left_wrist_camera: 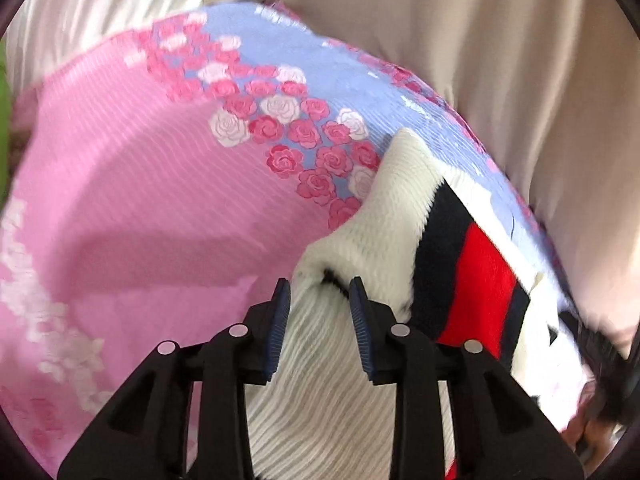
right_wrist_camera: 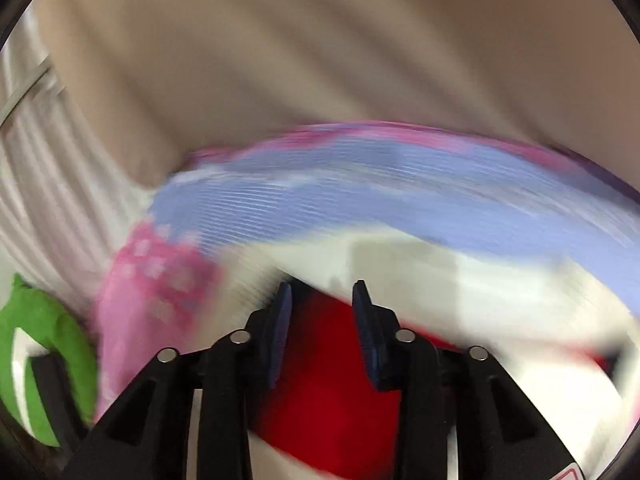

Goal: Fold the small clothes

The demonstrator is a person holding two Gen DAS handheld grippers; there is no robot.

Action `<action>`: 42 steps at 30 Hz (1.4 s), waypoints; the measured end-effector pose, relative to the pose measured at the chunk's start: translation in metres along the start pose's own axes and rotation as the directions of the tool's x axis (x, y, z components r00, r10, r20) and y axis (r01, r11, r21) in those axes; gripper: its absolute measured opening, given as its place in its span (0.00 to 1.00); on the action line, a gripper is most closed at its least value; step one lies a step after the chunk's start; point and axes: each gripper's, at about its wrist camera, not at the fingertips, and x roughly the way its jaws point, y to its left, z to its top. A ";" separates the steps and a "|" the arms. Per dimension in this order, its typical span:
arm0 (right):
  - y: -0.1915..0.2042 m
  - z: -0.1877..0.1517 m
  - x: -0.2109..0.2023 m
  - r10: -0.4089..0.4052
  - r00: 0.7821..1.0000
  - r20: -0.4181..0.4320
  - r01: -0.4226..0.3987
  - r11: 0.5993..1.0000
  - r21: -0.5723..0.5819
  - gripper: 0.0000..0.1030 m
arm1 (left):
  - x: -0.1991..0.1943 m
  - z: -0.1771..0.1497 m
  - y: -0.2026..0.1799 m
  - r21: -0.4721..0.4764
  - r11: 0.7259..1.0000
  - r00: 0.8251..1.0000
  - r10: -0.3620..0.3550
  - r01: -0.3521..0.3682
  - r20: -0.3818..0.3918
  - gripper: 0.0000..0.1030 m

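**Ana:** Well, where does the white knit garment (left_wrist_camera: pixel 384 216) lie?

**Ben:** On the rose-print quilt (left_wrist_camera: pixel 160 184), toward its lavender edge. The left gripper (left_wrist_camera: pixel 320 312) has bunched white knit between its blue pads (left_wrist_camera: pixel 280 328), which stand a little apart; whether they pinch it is hard to judge.

**Ana:** And the right gripper (right_wrist_camera: pixel 322 312)?

**Ben:** Its view is blurred. Red cloth (right_wrist_camera: pixel 328 380) fills the gap between the tongs, but grip or no grip cannot be told.

**Ana:** How should the fold go?

**Ben:** Probably both should lift evenly, keep the edge taut, and lay it flat.

**Ana:** Its direction?

**Ben:** From the left gripper the knit runs away toward the quilt's lavender edge, with navy and red stripes (left_wrist_camera: pixel 476 276) running alongside.
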 end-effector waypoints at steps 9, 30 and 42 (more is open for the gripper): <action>-0.145 -0.092 -0.021 -0.108 0.987 -0.120 0.147 0.909 0.390 0.38 | -0.005 -0.005 -0.048 0.074 0.997 1.000 -0.006 0.005 0.018 0.29; -0.174 -0.110 -0.045 -0.155 0.985 -0.081 0.175 0.882 0.437 0.00 | 0.038 -0.014 -0.068 0.299 0.936 0.980 0.196 -0.183 -0.014 0.26; -0.166 -0.275 -0.169 -0.185 0.976 -0.113 0.213 0.920 0.329 0.56 | -0.050 -0.109 0.046 0.179 0.981 0.987 0.102 -0.079 -0.126 0.69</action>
